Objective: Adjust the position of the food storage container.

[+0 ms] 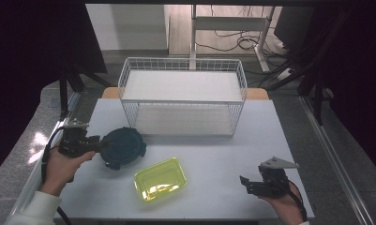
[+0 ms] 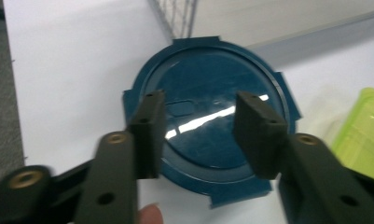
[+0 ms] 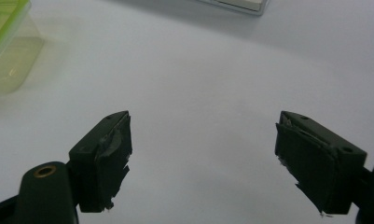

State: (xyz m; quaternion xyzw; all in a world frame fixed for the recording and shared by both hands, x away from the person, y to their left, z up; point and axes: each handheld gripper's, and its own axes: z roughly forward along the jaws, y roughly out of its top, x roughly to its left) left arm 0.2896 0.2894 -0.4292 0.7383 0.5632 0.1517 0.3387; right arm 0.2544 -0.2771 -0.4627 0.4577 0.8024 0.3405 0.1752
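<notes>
the left gripper [image 1: 97, 143] hovers at the near edge of the round dark blue lid [image 1: 124, 147], its jaws partly open above the lid's top, gripping nothing. the right gripper [image 1: 247, 183] rests wide open and empty, with the yellow-green container [image 1: 160, 178] well off to its left.

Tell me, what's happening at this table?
A person works at a white table with a two-jaw tool in each hand. The left tool is at a round dark blue container, its jaws over the lid; whether they grip it is unclear. The right tool rests open above bare table. A yellow-green rectangular container lies in the middle, and a white wire shelf rack stands behind.
</notes>
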